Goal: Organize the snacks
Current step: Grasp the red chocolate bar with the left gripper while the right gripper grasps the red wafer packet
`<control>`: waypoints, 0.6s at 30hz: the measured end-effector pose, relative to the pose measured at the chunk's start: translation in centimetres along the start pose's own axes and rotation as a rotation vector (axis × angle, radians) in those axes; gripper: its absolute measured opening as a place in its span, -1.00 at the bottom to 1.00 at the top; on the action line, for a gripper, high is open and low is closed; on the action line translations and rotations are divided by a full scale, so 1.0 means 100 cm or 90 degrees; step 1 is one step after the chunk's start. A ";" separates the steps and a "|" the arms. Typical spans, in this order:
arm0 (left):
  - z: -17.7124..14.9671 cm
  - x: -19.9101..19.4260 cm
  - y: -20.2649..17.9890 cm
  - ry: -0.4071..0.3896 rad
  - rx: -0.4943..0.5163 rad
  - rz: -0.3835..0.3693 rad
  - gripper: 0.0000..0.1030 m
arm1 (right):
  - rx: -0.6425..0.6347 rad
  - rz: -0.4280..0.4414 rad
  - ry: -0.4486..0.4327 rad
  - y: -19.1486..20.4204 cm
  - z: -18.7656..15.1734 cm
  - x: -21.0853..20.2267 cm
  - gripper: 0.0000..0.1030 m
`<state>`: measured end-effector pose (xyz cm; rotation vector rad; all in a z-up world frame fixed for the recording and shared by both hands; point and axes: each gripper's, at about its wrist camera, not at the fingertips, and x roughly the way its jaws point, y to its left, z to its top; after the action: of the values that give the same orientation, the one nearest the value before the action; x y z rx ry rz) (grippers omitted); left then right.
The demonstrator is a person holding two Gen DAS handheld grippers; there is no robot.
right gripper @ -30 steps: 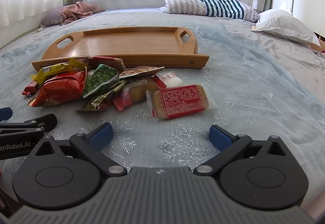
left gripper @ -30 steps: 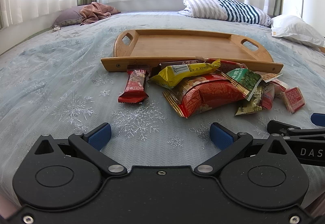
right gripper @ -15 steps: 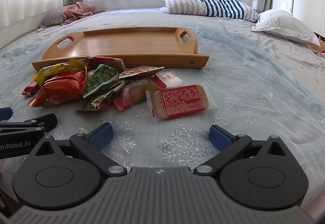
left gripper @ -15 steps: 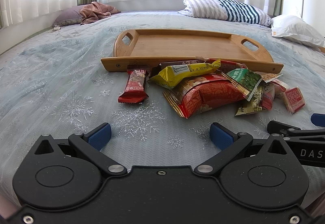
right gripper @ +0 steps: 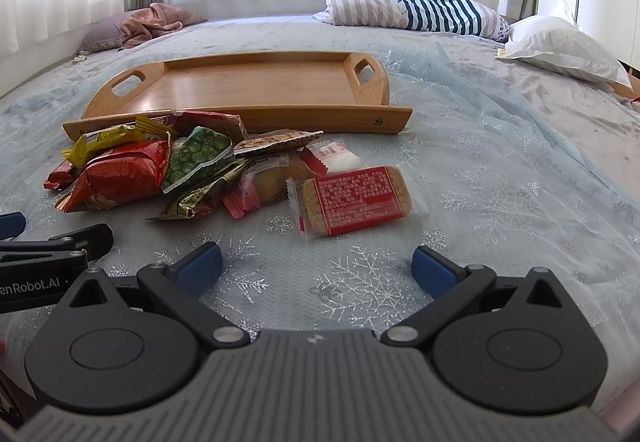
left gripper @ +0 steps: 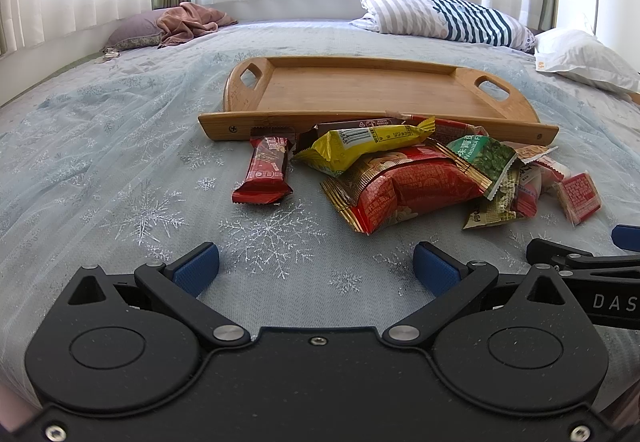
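Both grippers hung low over the bedspread [left gripper: 100, 145], side by side and pointing toward the window. The left gripper [left gripper: 316, 266] had its blue pads spread wide with nothing between them but snowflake-patterned cloth, and the right gripper [right gripper: 316, 266] was spread the same way, also holding nothing. Each showed at the edge of the other's view, close alongside. The snacks [left gripper: 404, 177] lay in a heap on the bedspread just ahead of the grippers, pressed up against the near rim of the wooden tray [left gripper: 360, 93], whose floor held none of them. A red bar [left gripper: 266, 169] lay a little apart on the left of the heap; a yellow packet [left gripper: 368, 145] leaned over a big red bag [left gripper: 408, 189]; a green packet [right gripper: 196, 157] rested against that bag's other side. Nearest the right gripper sat a clear-wrapped biscuit with a red label [right gripper: 354, 197]. Several wrappers were buried under the others, so only corners showed and their kinds were hard to make out. The label print was too small to read. A striped pillow [right gripper: 412, 11] lay beyond the tray.
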<state>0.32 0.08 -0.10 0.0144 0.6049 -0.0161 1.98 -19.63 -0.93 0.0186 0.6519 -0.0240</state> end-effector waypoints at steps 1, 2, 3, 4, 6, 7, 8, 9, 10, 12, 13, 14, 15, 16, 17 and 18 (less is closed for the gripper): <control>0.000 0.000 0.000 0.000 0.000 0.000 1.00 | 0.002 0.000 0.000 0.000 0.000 0.000 1.00; 0.000 0.000 0.000 0.000 0.000 0.000 1.00 | 0.001 0.000 0.000 0.000 0.000 0.000 1.00; 0.000 0.000 0.000 0.002 -0.001 -0.001 1.00 | 0.001 0.000 0.001 -0.001 0.000 0.000 1.00; 0.000 0.000 0.000 0.003 -0.002 -0.001 1.00 | 0.002 0.000 0.002 -0.001 0.000 0.000 1.00; 0.000 0.003 0.003 0.008 -0.004 -0.002 1.00 | 0.004 0.000 0.008 -0.001 0.002 0.001 1.00; 0.001 0.003 0.004 0.011 -0.006 -0.004 1.00 | 0.003 -0.001 0.015 -0.001 0.004 0.002 1.00; 0.001 0.004 0.005 0.015 -0.008 -0.007 1.00 | 0.003 -0.002 0.022 -0.001 0.006 0.002 1.00; 0.002 0.005 0.005 0.018 -0.008 -0.008 1.00 | 0.004 -0.002 0.029 -0.001 0.009 0.003 1.00; 0.003 0.005 0.006 0.021 -0.008 -0.009 1.00 | 0.010 -0.002 0.034 -0.002 0.010 0.003 1.00; 0.007 0.006 0.005 0.029 -0.005 -0.010 1.00 | 0.026 0.001 0.038 -0.004 0.012 0.002 1.00; 0.008 0.006 0.005 0.034 -0.004 -0.010 1.00 | 0.029 0.003 0.040 -0.005 0.013 0.002 1.00; 0.011 0.006 0.005 0.042 -0.005 -0.011 1.00 | 0.025 0.003 0.042 -0.005 0.014 0.002 1.00; 0.013 0.006 0.005 0.049 -0.004 -0.013 1.00 | 0.019 0.001 0.043 -0.004 0.014 0.001 1.00; 0.015 0.006 0.006 0.055 -0.002 -0.017 1.00 | 0.015 0.002 0.043 -0.004 0.015 0.000 1.00; 0.018 0.007 0.008 0.060 -0.004 -0.023 1.00 | 0.017 0.006 0.043 -0.005 0.017 -0.001 1.00; 0.021 0.007 0.011 0.065 -0.008 -0.030 1.00 | 0.023 0.013 0.041 -0.006 0.018 -0.002 1.00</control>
<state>2.15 1.11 1.23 -0.0122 0.7076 -0.0576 2.92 -20.30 0.66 0.0619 0.7149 -0.0153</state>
